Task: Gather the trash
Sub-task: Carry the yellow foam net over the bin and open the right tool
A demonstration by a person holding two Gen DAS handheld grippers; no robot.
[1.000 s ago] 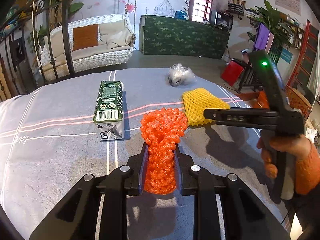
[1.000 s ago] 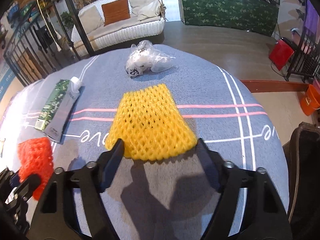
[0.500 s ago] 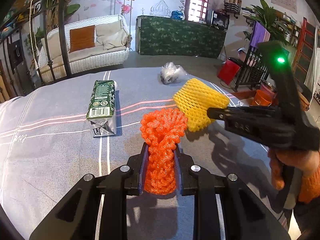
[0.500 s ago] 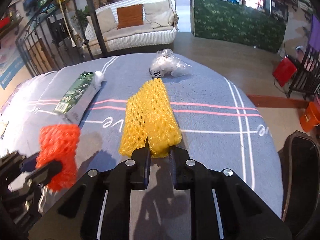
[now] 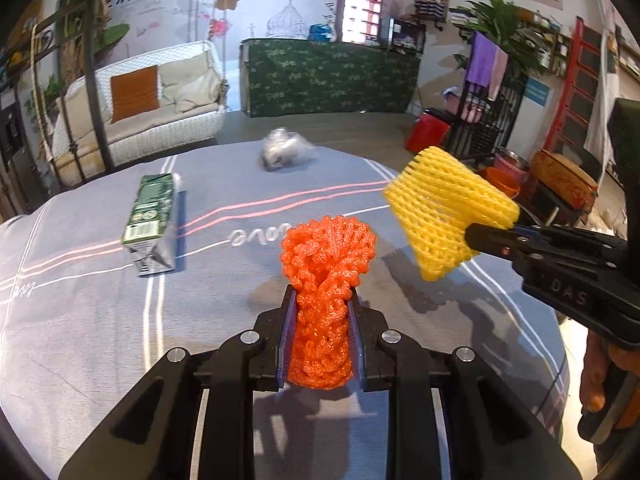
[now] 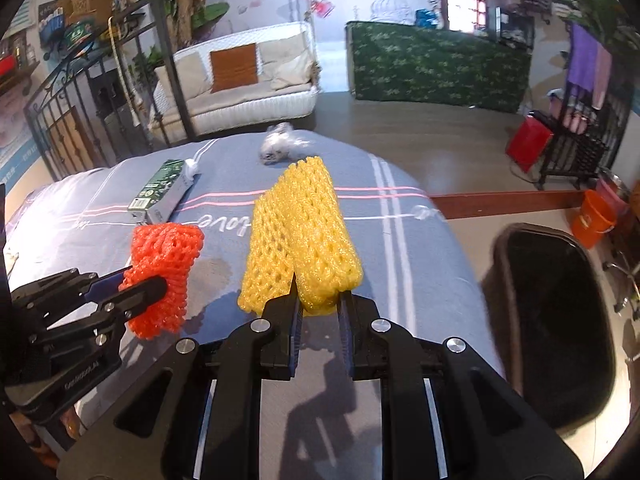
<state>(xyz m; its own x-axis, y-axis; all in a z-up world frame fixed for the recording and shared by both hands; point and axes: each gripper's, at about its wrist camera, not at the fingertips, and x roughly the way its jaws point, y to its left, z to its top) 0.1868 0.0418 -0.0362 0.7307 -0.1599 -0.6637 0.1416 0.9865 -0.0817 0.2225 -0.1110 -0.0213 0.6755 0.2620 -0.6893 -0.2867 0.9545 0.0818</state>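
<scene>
- Both tools are loaded right now. The left gripper [image 5: 322,316] has its fingers pinched tight on an orange foam net [image 5: 326,276], squeezed at the waist so the top puffs out like a mop head.
- The right gripper [image 6: 318,316] is clamped on the near end of a yellow foam net [image 6: 300,236], folded over on itself between the fingers.
- Both nets look lifted clear of the table [image 5: 80,320]; their shadows fall on the grey cloth beneath them, near the table's right edge.
- I'd say the step in hand is the carry: two bits of rubbish picked up, neither dropped off yet.
- A dark bin [image 6: 556,320] stands on the floor just off the table's right edge, seen only from the right wrist camera. That looks the likely place for them.
- Next move, as I judge it: swing the yellow net over the bin mouth and let go, then bring the orange one across. The foam is light and springy, so it may cling to a finger on release.
- Count of trash: two foam nets, one per gripper; one green carton [image 5: 154,220] lying on its side toward the table's left; one crumpled clear plastic bag [image 5: 282,152] by the far edge.
- So two pieces are yet to be fetched from the table.
</scene>
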